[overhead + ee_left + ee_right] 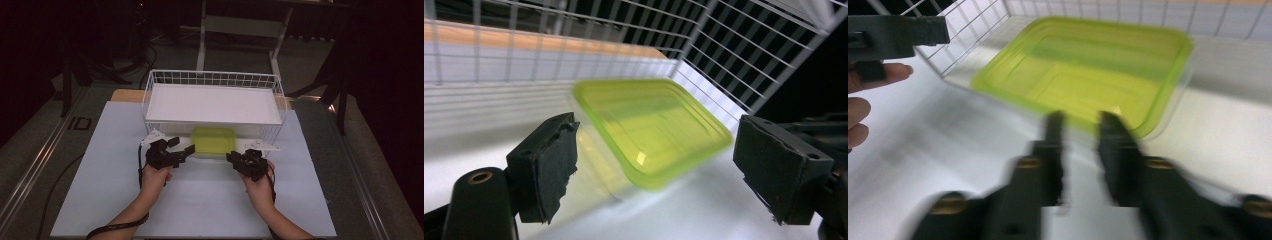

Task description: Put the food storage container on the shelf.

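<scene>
Sitting beside wire basket (215, 79): green-lidded container (214, 141).

Both forearms come in from the near edge of the table (100, 200), angled inward. The left hand (154, 178) holds the left gripper (170, 152), jaws spread wide. The right hand (260, 186) holds the right gripper (243, 159), jaws narrowly parted, blurred.

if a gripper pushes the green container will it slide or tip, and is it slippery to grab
The green container looks low and wide with a flat lid, so it would probably slide rather than tip. It seems thin, glossy plastic: likely light and somewhat slippery. The basket right behind would likely stop it.
</scene>
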Demonstrator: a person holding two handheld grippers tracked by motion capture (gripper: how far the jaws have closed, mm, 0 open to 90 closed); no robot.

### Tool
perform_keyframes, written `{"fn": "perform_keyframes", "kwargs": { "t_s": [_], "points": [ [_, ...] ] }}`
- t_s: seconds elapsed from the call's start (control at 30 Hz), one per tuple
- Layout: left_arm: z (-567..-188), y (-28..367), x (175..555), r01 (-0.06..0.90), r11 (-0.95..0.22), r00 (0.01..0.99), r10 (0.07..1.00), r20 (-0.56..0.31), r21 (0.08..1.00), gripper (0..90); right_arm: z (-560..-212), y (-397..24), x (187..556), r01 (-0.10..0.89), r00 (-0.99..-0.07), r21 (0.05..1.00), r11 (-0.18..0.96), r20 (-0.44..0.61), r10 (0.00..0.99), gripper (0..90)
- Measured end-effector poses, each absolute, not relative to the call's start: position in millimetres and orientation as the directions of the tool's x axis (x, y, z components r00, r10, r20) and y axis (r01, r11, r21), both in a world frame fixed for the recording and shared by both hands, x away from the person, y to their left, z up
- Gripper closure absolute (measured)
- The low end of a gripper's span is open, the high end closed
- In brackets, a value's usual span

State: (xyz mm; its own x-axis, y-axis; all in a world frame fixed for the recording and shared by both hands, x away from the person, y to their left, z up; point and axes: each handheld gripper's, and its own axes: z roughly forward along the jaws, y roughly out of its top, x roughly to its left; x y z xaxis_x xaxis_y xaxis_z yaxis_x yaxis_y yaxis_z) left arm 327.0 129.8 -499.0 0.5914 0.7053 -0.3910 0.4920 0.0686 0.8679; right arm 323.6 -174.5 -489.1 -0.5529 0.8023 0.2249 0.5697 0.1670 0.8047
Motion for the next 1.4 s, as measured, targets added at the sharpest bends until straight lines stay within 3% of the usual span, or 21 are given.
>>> {"fn": "perform_keyframes", "kwargs": {
  "t_s": [0.03, 0.13, 0.2, 0.5, 1.4],
  "points": [
    [-497.8, 130.2, 321.9, 0.492, 0.065, 0.596, 0.702, -0.391, 0.868, 18.3, -490.6, -172.3, 321.8, 0.57, -0.555, 0.802, 0.177, 0.217, 0.803, 88.8],
    [-495.7, 130.0, 307.1, 0.49, 0.042, 0.617, 0.689, -0.381, 0.871, 11.1, -494.7, -165.0, 319.6, 0.575, -0.563, 0.795, 0.195, 0.211, 0.799, 89.9],
    [-495.7, 129.9, 299.0, 0.484, 0.015, 0.631, 0.687, -0.361, 0.875, 0.8, -498.0, -160.5, 321.0, 0.594, -0.562, 0.782, 0.19, 0.234, 0.793, 89.9],
    [-512.0, 134.6, 269.7, 0.455, -0.048, 0.648, 0.703, -0.293, 0.889, 0.9, -517.2, -134.6, 333.3, 0.616, -0.57, 0.755, 0.225, 0.231, 0.788, 90.0],
    [-521.5, 138.5, 267.0, 0.431, -0.082, 0.639, 0.731, -0.24, 0.899, 0.9, -529.6, -116.3, 380.0, 0.623, -0.482, 0.764, 0.169, 0.205, 0.852, 89.9]
  ]
}}
